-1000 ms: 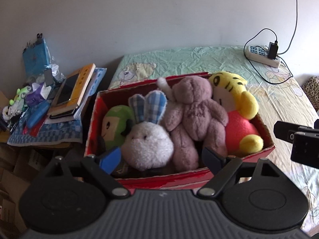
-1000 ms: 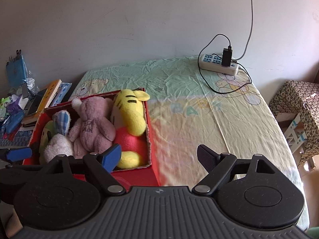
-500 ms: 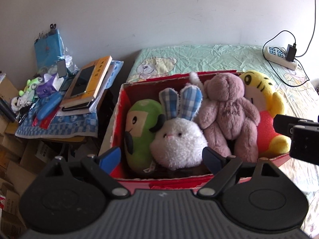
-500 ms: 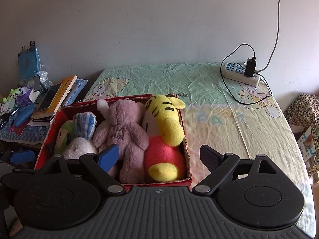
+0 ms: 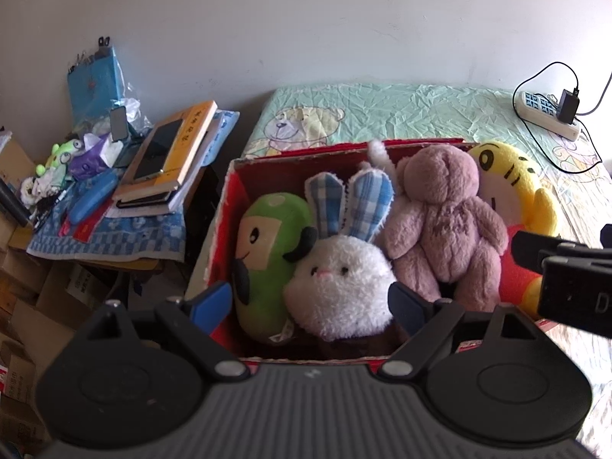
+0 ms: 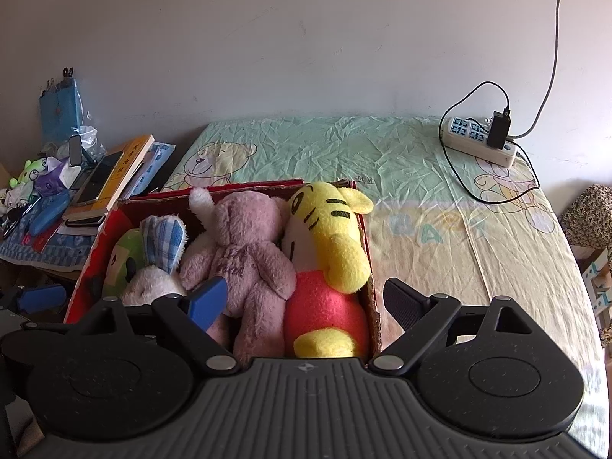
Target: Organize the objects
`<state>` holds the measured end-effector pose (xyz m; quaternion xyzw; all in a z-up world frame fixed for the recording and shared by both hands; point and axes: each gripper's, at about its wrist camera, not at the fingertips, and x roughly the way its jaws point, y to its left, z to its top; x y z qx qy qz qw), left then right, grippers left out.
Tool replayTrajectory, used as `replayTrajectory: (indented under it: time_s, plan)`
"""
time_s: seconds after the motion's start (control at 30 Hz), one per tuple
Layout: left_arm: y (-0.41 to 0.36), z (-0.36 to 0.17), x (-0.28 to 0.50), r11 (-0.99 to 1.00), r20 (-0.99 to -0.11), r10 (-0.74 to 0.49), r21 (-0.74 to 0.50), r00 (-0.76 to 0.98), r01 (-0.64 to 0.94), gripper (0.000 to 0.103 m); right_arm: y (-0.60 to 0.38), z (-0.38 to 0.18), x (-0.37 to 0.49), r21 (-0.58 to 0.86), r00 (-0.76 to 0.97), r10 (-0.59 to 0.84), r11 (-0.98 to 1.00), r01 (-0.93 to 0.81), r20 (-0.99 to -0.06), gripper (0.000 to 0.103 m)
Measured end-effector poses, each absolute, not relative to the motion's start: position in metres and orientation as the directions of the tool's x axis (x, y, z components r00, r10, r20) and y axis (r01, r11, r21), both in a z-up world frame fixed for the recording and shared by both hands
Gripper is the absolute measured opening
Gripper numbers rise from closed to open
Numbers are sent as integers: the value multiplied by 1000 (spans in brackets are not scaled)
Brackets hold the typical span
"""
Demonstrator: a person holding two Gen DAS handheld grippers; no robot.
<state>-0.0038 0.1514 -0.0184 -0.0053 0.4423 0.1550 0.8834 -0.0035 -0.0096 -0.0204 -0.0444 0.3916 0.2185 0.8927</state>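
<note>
Over the red cardboard box point(image 5: 223, 206) on the bed point(image 6: 440, 237): both grippers poised, nothing held.

Inside the box, four plush toys lie side by side: green plush point(image 5: 267, 252) at its left wall, white rabbit point(image 5: 338, 287), mauve bear point(image 5: 443, 222), yellow tiger point(image 6: 329, 252) at its right wall, long axes running from near rim to far rim. Left gripper point(image 5: 310, 302) points steeply down, fingers parted and empty, the rabbit straight ahead between them and nearest. Right gripper point(image 6: 302, 298), jaws just opened to their widest with nothing gripped, straddles the tiger and the box's right wall. Judged: the rabbit falls to the left hand.
</note>
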Motion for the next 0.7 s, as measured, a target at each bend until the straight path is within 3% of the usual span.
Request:
replayTrajectory:
  time_s: [0.7]
  plan:
    - [162,-21,-7,959,-762,251,114,596,-258,87,-3,-25,-4,104,609,350,910,-402,-712,91]
